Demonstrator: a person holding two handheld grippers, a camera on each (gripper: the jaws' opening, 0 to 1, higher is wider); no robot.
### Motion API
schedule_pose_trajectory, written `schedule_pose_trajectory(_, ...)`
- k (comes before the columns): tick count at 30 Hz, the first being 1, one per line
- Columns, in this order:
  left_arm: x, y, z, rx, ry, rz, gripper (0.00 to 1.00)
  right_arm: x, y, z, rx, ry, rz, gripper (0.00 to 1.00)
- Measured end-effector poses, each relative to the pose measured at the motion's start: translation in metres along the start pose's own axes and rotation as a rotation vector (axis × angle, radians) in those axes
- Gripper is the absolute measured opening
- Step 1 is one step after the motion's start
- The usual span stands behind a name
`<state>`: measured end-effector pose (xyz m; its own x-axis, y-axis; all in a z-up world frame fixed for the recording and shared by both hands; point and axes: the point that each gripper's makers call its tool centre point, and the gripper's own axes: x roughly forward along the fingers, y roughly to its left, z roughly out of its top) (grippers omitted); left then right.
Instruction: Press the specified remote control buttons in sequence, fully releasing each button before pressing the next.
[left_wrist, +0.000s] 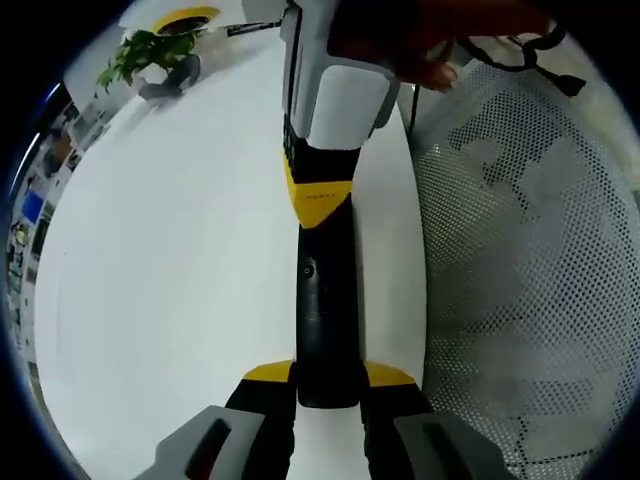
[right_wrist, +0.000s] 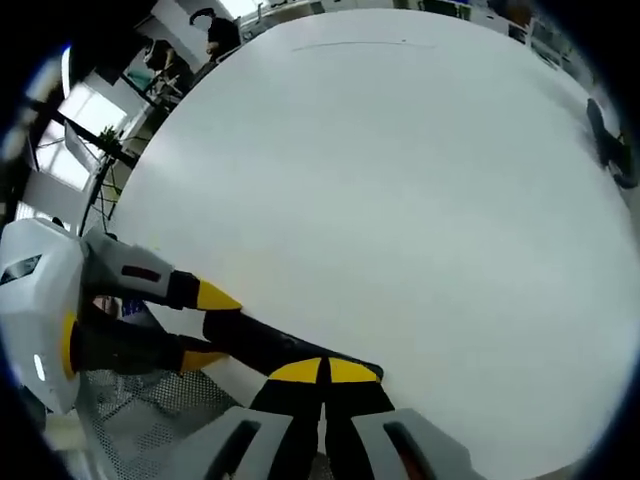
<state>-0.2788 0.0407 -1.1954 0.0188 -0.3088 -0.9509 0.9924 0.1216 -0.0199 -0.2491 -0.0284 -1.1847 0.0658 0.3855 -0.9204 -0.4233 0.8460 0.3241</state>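
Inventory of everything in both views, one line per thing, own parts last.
remote: 1, black, long and slim, over the white table, held between the jaws of the left claw
table: 1, white, under everything
plant: 1, green leaves in a grey pot, at the far end of the table in the left gripper view
yellow object: 1, beyond the plant, too cut off to identify
mesh chair: 1, white perforated, beside the table edge
hand: 1, the person's, on the right claw's body
left claw: 1, grey with yellow tips, shut on the remote
right claw: 1, grey with yellow tips, jaws shut, tips at the remote's top face
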Motion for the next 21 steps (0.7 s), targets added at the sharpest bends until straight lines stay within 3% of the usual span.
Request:
schedule_pose_trajectory(12, 0.0000, 0.0005, 0.0002, 0.003, 0.000, -0.006, 0.24, 0.0028, 0.0055, -0.0007, -0.007, 0.019, 0.010, 0.00)
schedule_pose_trajectory(21, 0.0002, 0.0003, 0.0002, -0.004, 0.006, -0.006, 0.24, 0.0040, 0.0043, -0.0007, 0.008, -0.004, 0.012, 0.00)
